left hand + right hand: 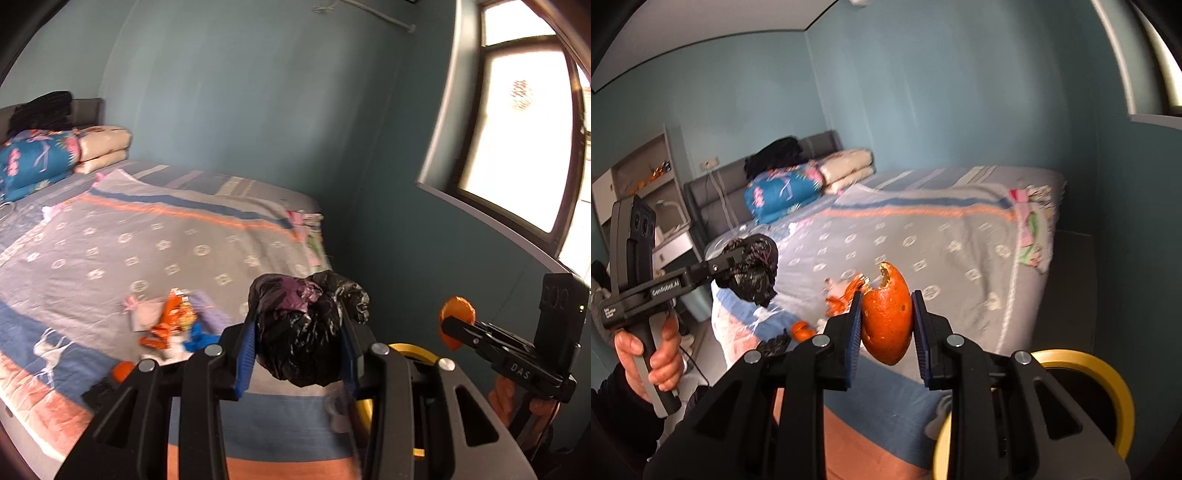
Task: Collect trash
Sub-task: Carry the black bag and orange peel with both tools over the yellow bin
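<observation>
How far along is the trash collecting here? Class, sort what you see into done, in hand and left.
Done: nothing shows as binned yet; the yellow-rimmed bin stands below, its contents hidden.
In hand: the left gripper clamps a crumpled black bag; the right gripper clamps an orange peel.
Left: wrappers, another peel piece and a black scrap lie on the bed.

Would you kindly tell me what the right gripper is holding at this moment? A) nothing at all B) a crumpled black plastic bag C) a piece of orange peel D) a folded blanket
C: the right gripper is shut on an orange peel, while the black bag sits in the left gripper.
</observation>
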A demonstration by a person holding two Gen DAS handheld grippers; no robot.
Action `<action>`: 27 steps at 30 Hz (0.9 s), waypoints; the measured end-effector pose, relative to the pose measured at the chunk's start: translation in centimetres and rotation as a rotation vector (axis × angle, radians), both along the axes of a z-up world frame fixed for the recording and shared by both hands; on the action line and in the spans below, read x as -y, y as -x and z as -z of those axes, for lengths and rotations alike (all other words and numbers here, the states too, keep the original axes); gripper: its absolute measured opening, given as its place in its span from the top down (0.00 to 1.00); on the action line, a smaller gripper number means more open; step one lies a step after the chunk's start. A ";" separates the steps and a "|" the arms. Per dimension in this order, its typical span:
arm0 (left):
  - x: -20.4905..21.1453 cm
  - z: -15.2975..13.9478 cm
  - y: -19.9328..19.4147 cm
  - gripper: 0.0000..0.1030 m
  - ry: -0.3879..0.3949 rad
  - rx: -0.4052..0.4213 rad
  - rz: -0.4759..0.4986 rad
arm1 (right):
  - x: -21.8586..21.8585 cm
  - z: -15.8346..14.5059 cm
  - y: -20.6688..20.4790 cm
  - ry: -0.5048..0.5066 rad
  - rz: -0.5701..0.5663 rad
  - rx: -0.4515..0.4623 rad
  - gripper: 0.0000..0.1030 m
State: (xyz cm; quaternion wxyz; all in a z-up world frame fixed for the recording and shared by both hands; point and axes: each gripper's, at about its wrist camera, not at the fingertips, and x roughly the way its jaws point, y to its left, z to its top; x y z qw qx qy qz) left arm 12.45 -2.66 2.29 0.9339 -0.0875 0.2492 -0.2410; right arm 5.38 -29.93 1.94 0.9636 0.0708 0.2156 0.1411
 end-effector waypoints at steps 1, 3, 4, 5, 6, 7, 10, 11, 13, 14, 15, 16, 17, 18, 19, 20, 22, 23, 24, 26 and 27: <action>0.9 -0.1 0.1 0.66 0.002 0.001 0.017 | 0.8 -0.2 0.5 -0.005 0.020 0.010 0.76; 2.4 -0.4 0.3 0.66 -0.003 0.008 0.046 | 2.0 -0.4 1.2 -0.017 0.047 0.022 0.76; 3.5 -0.4 0.4 0.65 -0.006 0.012 0.068 | 2.8 -0.5 1.6 -0.021 0.066 0.027 0.76; 4.1 -0.5 0.4 0.65 -0.006 0.011 0.082 | 3.3 -0.6 1.9 -0.021 0.080 0.030 0.76; 4.8 -0.5 0.4 0.65 -0.007 0.011 0.097 | 4.1 -0.6 2.3 -0.021 0.105 0.034 0.76; 5.7 -0.5 0.6 0.65 -0.010 0.011 0.113 | 4.6 -0.6 2.5 -0.023 0.118 0.034 0.76; 8.1 -0.2 0.7 0.65 -0.029 0.008 0.156 | 6.5 -0.5 2.9 -0.041 0.157 0.021 0.76; 8.8 0.0 0.6 0.65 -0.033 0.000 0.174 | 7.0 -0.4 3.0 -0.046 0.167 0.017 0.76; 10.1 0.5 0.5 0.65 -0.041 -0.013 0.203 | 8.1 -0.2 3.2 -0.053 0.191 0.010 0.76; 10.8 0.7 0.6 0.65 -0.049 -0.016 0.217 | 8.7 -0.1 3.3 -0.055 0.210 0.005 0.76; 11.3 1.0 0.6 0.65 -0.053 -0.018 0.227 | 9.2 0.1 3.3 -0.059 0.224 -0.002 0.76; 12.0 1.3 0.5 0.65 -0.056 -0.024 0.240 | 9.4 0.3 3.3 -0.063 0.228 -0.006 0.76; 12.6 1.6 0.4 0.65 -0.054 -0.032 0.254 | 10.0 0.5 3.2 -0.072 0.235 -0.013 0.76; 13.2 2.0 0.3 0.65 -0.053 -0.043 0.270 | 10.3 0.7 3.2 -0.076 0.241 -0.018 0.76; 13.5 2.3 0.2 0.65 -0.053 -0.049 0.278 | 10.8 1.0 3.2 -0.079 0.250 -0.028 0.76; 14.0 2.7 0.1 0.65 -0.056 -0.057 0.287 | 11.2 1.2 3.1 -0.080 0.256 -0.036 0.76; 14.9 3.5 -0.1 0.65 -0.066 -0.074 0.303 | 11.9 1.8 3.0 -0.089 0.269 -0.053 0.76; 15.5 4.0 -0.2 0.65 -0.070 -0.087 0.314 | 12.2 2.1 2.8 -0.093 0.276 -0.062 0.76; 16.0 4.3 -0.3 0.65 -0.075 -0.096 0.320 | 12.5 2.3 2.7 -0.098 0.282 -0.071 0.76; 16.8 5.1 -0.3 0.65 -0.091 -0.111 0.332 | 13.3 3.2 2.2 -0.113 0.297 -0.098 0.76; 17.1 5.4 -0.4 0.65 -0.097 -0.118 0.337 | 13.6 3.6 2.0 -0.121 0.301 -0.109 0.75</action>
